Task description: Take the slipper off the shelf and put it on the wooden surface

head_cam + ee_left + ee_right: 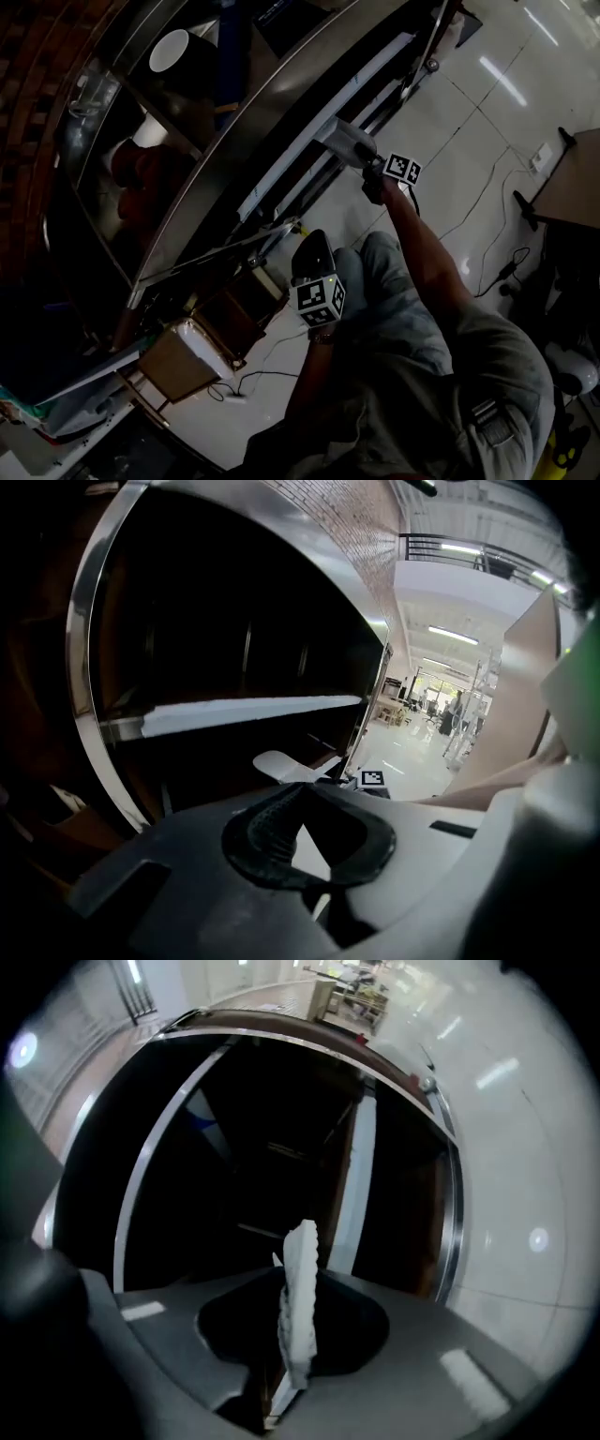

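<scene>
Reader: White tiled floor [441,103] is filling the right of the head view. What is standing on it?

Legend: Largest, a dark shelf [281,103] with a curved steel frame is running across the upper left, its inside lying in deep shadow. Next, the person [450,394] is standing before it, with both arms reaching towards the frame. A table [572,183] is showing at the right edge, well apart from the shelf, and cables [497,272] are trailing over the tiles between them. A brown board [173,366] is lying at the lower left, beside the shelf's near end.

Reader: How are the two grippers standing?

Legend: The left gripper [302,794] is hanging just in front of the frame. Its dark fingers are meeting at the tips and gripping nothing. The right gripper [300,1241] is pointing into the shelf opening further along the frame. Its white toothed pads [300,1307] are lying together, likewise with nothing between them. Each gripper is carrying its marker cube: the left cube [321,300] above the person's left wrist, the right cube [404,169] beside the frame.

Reader: And where is the slipper lying?

Legend: Neither gripper is touching it. Inside the shelf a reddish shape [141,173] is resting on a board, and a white round thing [169,49] is showing higher in the view. The shadow is hiding whether that reddish shape is the slipper.
</scene>
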